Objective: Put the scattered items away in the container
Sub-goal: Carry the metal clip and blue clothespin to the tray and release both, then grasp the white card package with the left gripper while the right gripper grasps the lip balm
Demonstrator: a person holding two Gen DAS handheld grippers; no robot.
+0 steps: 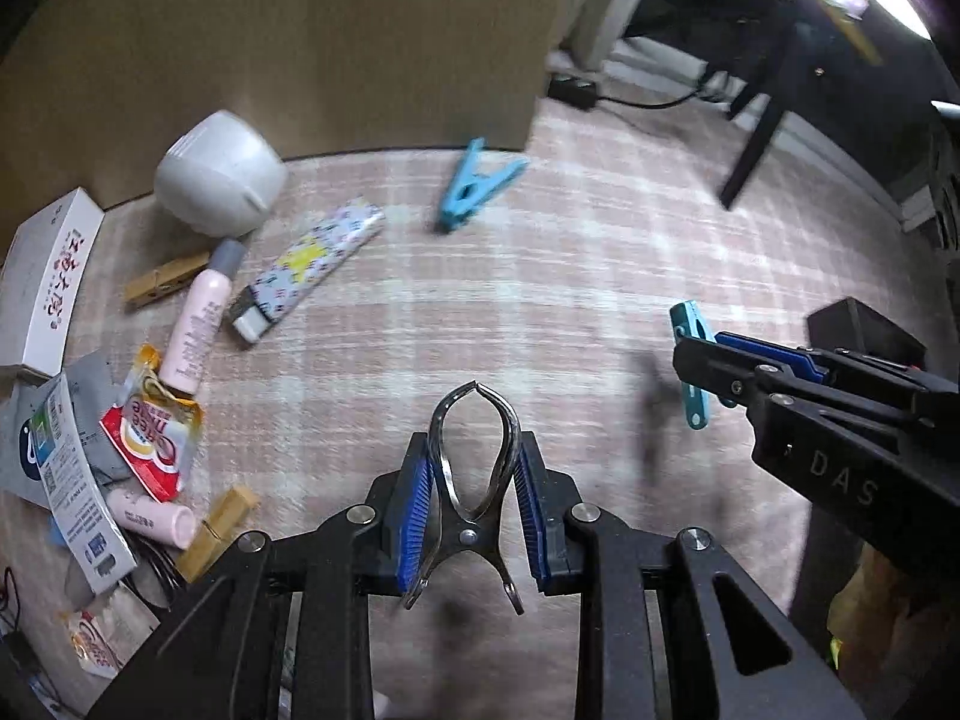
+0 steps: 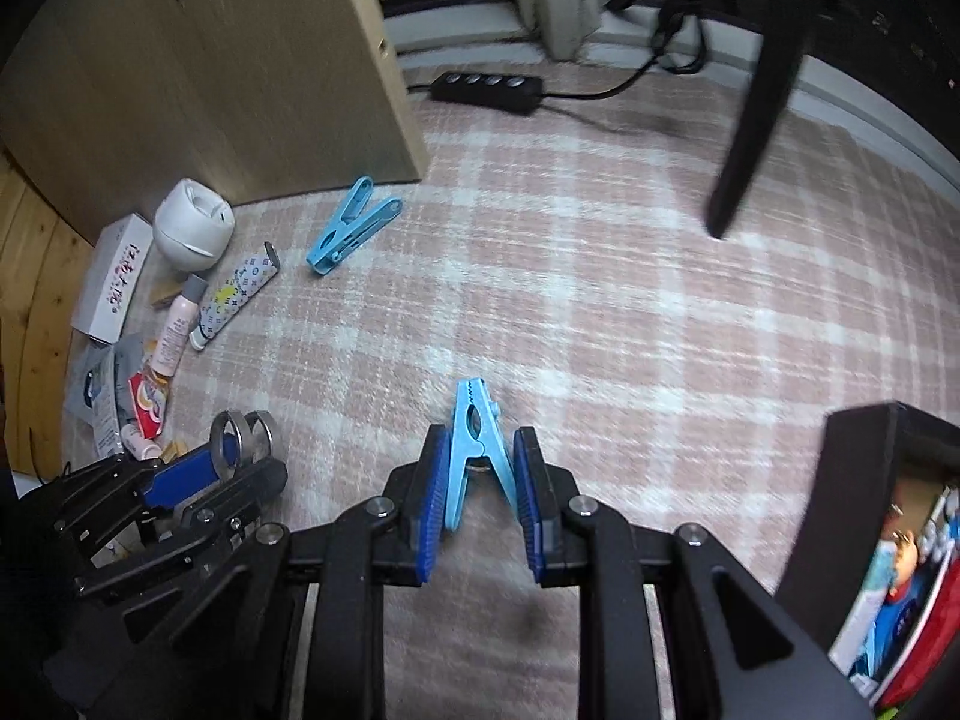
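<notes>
My left gripper (image 1: 474, 456) is shut on a metal clip (image 1: 467, 534), its blue pads pressing the clip's handles, above the checked carpet. My right gripper (image 2: 480, 450) is shut on a light blue clothes peg (image 2: 474, 420), which points away from me. Each gripper shows in the other's view: the right gripper (image 1: 696, 372) with its peg (image 1: 690, 318), and the left gripper (image 2: 240, 450) with the clip (image 2: 267, 435). A second blue peg (image 1: 477, 186) lies on the carpet. The black container (image 2: 858, 480) stands at the right with packets inside.
At the left lie a white round pot (image 1: 219, 174), a patterned tube (image 1: 312, 264), a pink bottle (image 1: 198, 324), wooden pegs (image 1: 165, 285), a white box (image 1: 51, 282) and sachets (image 1: 153, 438). A wooden panel (image 2: 210, 60), a power strip (image 2: 486, 87) and a chair leg (image 2: 750, 120) stand behind.
</notes>
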